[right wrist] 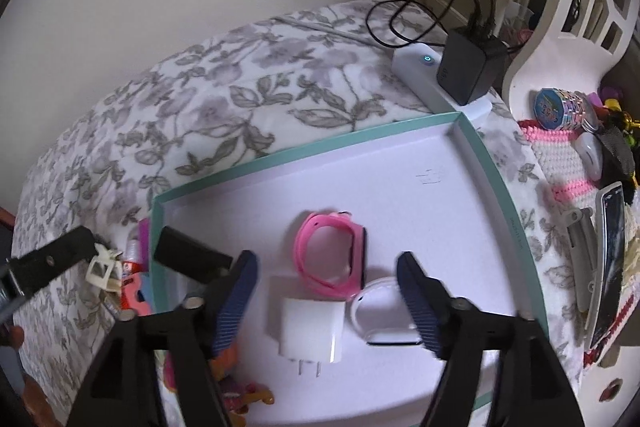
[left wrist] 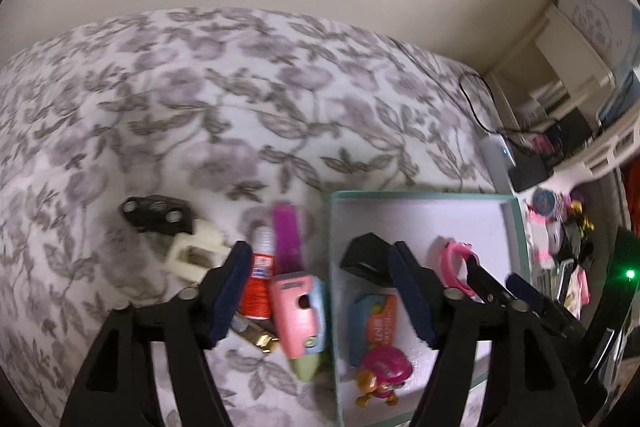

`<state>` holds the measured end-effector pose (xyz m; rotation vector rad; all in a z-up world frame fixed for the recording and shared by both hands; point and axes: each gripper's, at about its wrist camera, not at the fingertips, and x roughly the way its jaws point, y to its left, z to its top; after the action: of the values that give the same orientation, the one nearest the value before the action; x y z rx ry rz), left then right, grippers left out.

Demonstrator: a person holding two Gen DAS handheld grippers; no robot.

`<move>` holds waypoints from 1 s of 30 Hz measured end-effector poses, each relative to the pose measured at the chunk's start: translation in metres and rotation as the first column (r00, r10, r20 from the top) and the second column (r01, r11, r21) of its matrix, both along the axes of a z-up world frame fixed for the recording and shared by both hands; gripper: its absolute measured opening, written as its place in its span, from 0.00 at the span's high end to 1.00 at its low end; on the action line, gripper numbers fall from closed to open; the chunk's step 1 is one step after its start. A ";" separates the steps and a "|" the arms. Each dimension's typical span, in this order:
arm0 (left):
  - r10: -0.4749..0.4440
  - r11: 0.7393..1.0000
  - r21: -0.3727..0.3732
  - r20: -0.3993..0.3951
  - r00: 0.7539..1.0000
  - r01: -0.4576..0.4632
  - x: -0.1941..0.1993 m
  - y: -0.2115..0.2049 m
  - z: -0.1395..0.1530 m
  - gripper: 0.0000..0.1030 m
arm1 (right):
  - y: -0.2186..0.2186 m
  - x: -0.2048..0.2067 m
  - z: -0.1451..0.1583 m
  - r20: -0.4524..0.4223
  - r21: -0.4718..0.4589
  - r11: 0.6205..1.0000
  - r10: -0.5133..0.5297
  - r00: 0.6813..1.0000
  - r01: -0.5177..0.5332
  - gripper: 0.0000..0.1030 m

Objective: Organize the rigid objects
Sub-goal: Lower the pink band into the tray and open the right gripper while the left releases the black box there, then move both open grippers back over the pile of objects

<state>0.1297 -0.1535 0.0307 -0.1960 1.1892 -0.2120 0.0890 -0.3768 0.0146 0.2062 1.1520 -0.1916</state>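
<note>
Hidden and blurred: the left wrist view is smeared, so print on the red-and-white tube (left wrist: 258,281) cannot be read; the gold-wrapped piece (left wrist: 260,337) at 6 o'clock of it is half covered by the left tongs (left wrist: 324,297).
Left tongs: open, nothing between the pads; one finger over the bedspread (left wrist: 200,107), the other over the tray's left wall.
Loose pile, left of tray: black toy car (left wrist: 158,213) at 10 o'clock of the cream plastic frame (left wrist: 196,249); then the tube, a magenta strip (left wrist: 286,231), and a pink-and-blue gadget (left wrist: 302,311) touching the tray wall.
Tray: a teal-rimmed box lid (right wrist: 316,143) with a white floor, lying flat on the bed.
Tray contents: black block (right wrist: 188,255) at the left wall, orange-and-blue card (left wrist: 374,319), a magenta-and-gold toy (left wrist: 382,375) cut off by the fingers, white charger plug (right wrist: 310,331), pink watch (right wrist: 332,255), white band (right wrist: 382,311).
Right tongs: right tongs (right wrist: 326,301) open, pads clear of the plug and white band lying between them.
Open room: the tray's far half is bare; bedspread beyond its far rim is free.
Right edge: power strip (right wrist: 424,77) with black adapter (right wrist: 470,67) at the tray's 1 o'clock corner; clutter beyond the right rim is cut off.
</note>
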 end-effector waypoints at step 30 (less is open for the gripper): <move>0.336 0.939 -0.083 0.033 0.941 -0.333 -0.041 0.128 0.005 0.13 | 0.059 -0.015 0.038 0.271 0.128 0.978 0.123 0.955 -0.162 0.00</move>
<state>0.0889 -0.0252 0.0360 -0.4541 1.0836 0.0376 0.0739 -0.3179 0.0527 0.2705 0.9126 0.0506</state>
